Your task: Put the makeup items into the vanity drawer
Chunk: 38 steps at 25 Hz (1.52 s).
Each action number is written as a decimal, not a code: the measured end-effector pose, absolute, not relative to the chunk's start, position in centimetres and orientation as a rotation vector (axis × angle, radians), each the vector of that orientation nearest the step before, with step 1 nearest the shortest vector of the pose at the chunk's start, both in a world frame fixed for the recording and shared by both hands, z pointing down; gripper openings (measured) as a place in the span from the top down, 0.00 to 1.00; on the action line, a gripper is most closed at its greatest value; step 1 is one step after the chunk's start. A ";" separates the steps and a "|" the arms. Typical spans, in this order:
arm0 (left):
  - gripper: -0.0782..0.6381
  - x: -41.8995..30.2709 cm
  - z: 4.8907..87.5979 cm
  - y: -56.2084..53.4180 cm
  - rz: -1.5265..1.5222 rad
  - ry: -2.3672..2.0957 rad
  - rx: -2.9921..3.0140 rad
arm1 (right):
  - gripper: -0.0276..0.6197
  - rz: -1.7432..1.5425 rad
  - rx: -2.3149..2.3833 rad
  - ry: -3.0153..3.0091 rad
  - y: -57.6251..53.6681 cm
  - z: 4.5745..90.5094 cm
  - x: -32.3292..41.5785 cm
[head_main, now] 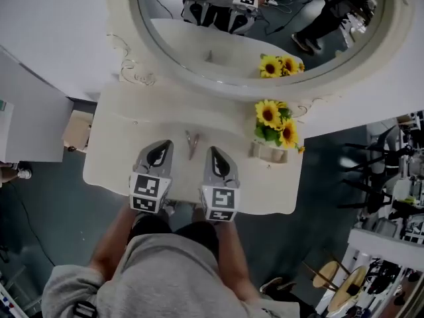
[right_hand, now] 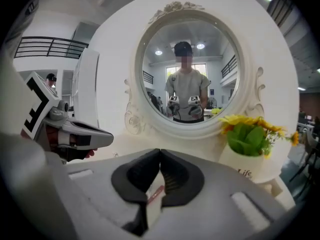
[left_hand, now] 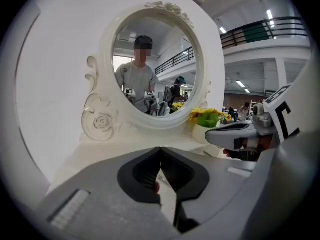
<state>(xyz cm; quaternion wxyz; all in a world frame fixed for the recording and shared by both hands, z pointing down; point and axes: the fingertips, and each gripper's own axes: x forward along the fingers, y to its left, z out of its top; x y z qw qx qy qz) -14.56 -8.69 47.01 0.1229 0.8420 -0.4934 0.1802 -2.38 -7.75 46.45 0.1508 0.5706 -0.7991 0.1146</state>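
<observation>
Head view | my left gripper (head_main: 159, 148) and right gripper (head_main: 218, 153) closed, empty, at vanity top (head_main: 118, 132) front edge | makeup items (head_main: 192, 143) between them | sunflower pot (head_main: 270, 152) toward right edge

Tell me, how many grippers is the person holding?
2. The left gripper sits over the vanity table's front edge, left of the thin makeup items; the right gripper is beside it, on their right. The mirror shows both reflected too.
</observation>
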 end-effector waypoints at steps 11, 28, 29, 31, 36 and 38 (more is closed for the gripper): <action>0.88 -17.6 52.8 -8.8 0.558 -1.513 2.275 | 0.95 0.453 1.412 -2.270 -9.6 55.2 -5.4; 0.88 -19.9 59.1 -7.8 0.583 -1.555 2.118 | 0.76 0.592 1.299 -2.141 -10.5 64.3 -6.4; 0.88 -20.0 59.2 -7.8 0.584 -1.554 2.116 | 0.70 0.606 1.293 -2.127 -10.5 64.7 -6.4; 0.88 -20.0 59.4 -7.8 0.587 -1.550 2.113 | 0.69 0.617 1.289 -2.100 -10.5 65.1 -6.3; 0.88 -20.0 59.6 -7.9 0.593 -1.547 2.109 | 0.69 0.635 1.272 -2.074 -10.7 65.4 -6.1; 0.88 -20.1 59.6 -8.0 0.592 -1.548 2.109 | 0.69 0.644 1.260 -2.068 -10.6 65.5 -6.2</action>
